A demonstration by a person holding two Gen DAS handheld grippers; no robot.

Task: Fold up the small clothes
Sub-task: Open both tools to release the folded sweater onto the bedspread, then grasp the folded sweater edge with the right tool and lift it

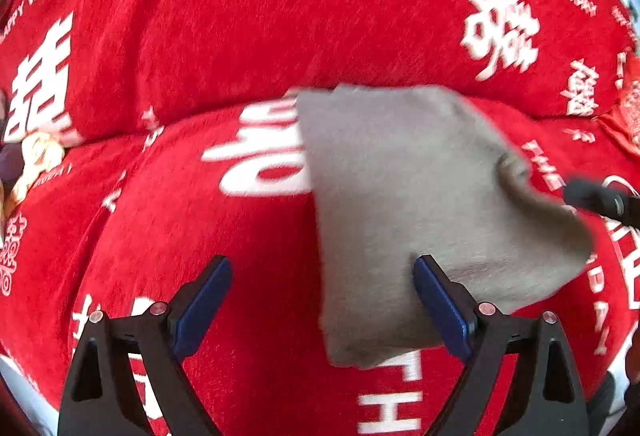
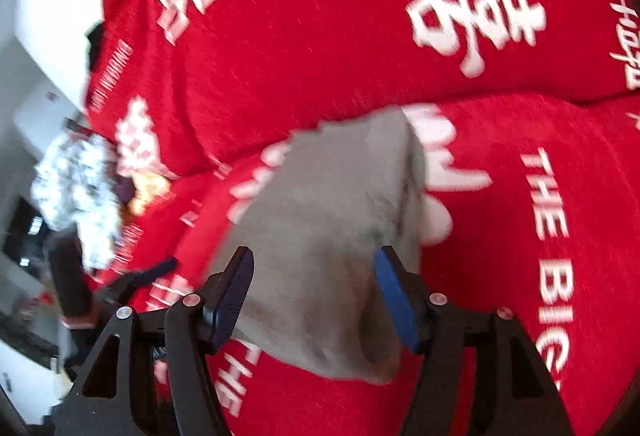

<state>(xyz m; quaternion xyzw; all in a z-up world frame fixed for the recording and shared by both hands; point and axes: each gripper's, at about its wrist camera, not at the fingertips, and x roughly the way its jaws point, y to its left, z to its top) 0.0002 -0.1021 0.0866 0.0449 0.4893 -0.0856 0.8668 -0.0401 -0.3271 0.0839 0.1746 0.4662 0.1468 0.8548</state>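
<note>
A small grey garment (image 1: 404, 203) lies folded on a red blanket (image 1: 240, 15) with white lettering. It also shows in the right wrist view (image 2: 324, 236). My left gripper (image 1: 322, 268) is open, its jaws wide apart, empty, just above the garment's near left edge. My right gripper (image 2: 314, 260) is open and empty, hovering over the garment's near part. The tip of the right gripper (image 1: 600, 197) shows at the garment's right edge in the left wrist view. The frames are blurred by motion.
The red blanket (image 2: 320, 35) covers a sofa seat and backrest. A patterned bundle of cloth (image 2: 76, 179) lies at the left end. A red pillow (image 1: 628, 103) sits at the right. White furniture (image 2: 40, 15) stands beyond the sofa's left.
</note>
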